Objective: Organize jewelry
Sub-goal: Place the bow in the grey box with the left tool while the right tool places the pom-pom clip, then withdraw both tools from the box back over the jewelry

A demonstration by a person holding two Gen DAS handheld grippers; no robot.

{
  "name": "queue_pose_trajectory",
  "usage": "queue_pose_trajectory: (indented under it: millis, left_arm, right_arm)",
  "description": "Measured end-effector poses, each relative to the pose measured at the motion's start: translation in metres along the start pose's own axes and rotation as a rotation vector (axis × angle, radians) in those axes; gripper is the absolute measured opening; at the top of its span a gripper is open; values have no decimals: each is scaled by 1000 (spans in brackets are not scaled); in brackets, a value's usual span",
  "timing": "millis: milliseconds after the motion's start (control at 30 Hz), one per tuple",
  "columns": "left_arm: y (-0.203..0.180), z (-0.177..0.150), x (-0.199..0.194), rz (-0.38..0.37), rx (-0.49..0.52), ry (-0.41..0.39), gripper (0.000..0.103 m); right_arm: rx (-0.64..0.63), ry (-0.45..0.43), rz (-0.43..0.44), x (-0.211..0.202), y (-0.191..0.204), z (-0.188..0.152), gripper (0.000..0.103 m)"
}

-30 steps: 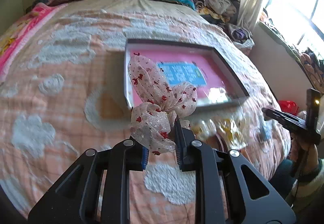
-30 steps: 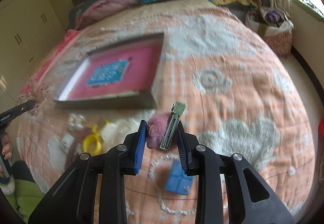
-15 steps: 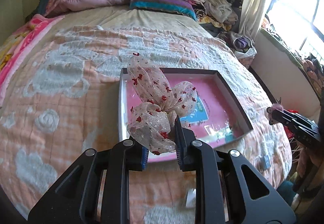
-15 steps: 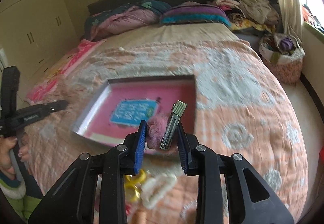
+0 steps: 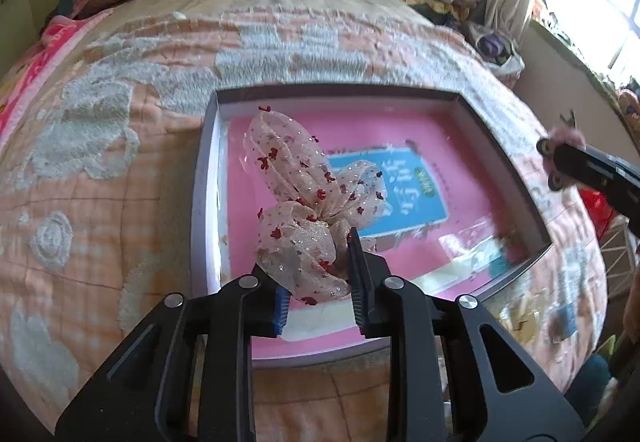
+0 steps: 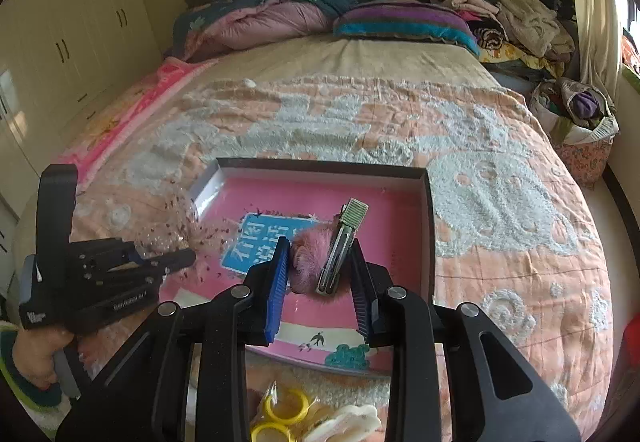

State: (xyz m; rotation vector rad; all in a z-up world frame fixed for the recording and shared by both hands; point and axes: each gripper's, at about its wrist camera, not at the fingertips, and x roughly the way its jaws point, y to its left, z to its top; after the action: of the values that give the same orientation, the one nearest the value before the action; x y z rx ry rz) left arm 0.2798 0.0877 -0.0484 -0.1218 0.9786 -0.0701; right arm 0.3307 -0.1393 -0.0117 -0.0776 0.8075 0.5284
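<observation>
Over the shallow pink-floored tray (image 5: 504, 146), the left gripper (image 5: 318, 274) pinches a sheer red-dotted bow (image 5: 304, 210) with jaws opening, while the right gripper (image 6: 320, 274) clamps a pink furry metal clip (image 6: 334, 258).

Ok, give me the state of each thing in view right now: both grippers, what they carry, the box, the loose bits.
left gripper: opening, bow between its pads
sheer bow: held above the box
right gripper: shut on the clip
pink fluffy hair clip: held above the box
pink-lined box: open, on the bed
yellow rings: loose on the blanket
</observation>
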Motion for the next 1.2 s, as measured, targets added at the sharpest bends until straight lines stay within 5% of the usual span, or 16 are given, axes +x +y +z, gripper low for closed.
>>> queue_pose_trajectory:
  millis: [300, 433, 733, 1200]
  left_arm:
    - [-1, -12, 7, 18, 32, 32, 31]
    - [-1, -13, -1, 24, 29, 22, 51]
    - [3, -14, -34, 66, 13, -33, 92]
    - [11, -19, -106, 93, -44, -146, 94]
  right_arm:
    - [22, 34, -29, 23, -5, -10, 33]
    - [59, 23, -25, 21, -10, -16, 65]
    - [85, -54, -35, -14, -17, -31, 84]
    - [147, -152, -54, -81, -39, -38, 88]
